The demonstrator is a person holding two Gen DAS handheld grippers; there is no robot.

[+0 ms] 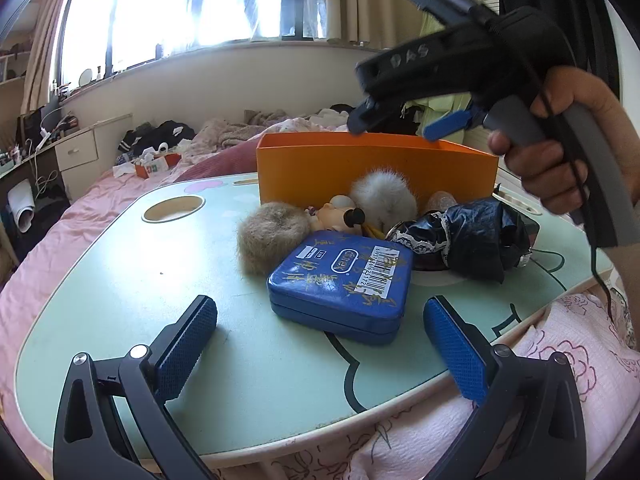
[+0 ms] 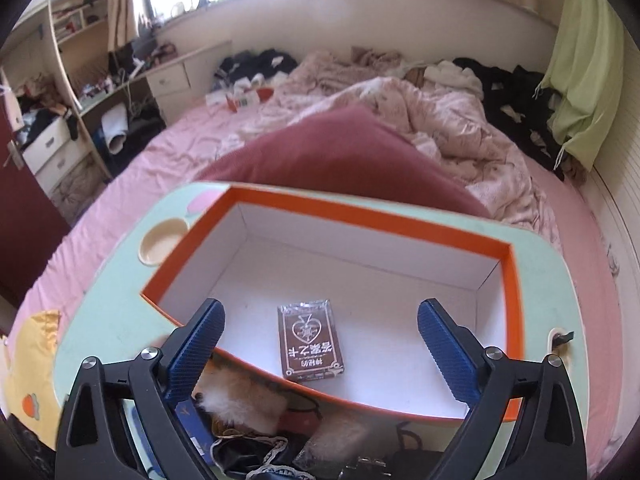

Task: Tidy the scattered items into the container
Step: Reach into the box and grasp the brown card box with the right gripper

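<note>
An orange box (image 1: 376, 168) stands at the back of the green lap table (image 1: 120, 280). In front of it lie a blue tin (image 1: 340, 284), a brown fluffy scrunchie (image 1: 272, 236), a white fluffy ball (image 1: 384, 196), a small doll (image 1: 340, 212) and a dark lacy cloth (image 1: 468, 240). My left gripper (image 1: 320, 344) is open, low over the table just before the tin. My right gripper (image 2: 320, 344) is open and empty above the box (image 2: 512, 280). A brown card pack (image 2: 312, 340) lies on the box's white floor. The right gripper also shows in the left wrist view (image 1: 404, 122), held over the box.
The table sits on a pink bed (image 2: 160, 152) with a maroon pillow (image 2: 340, 148) behind the box. A round cup recess (image 1: 174, 208) is at the table's far left. A pink quilt (image 1: 580, 352) lies at the near right edge.
</note>
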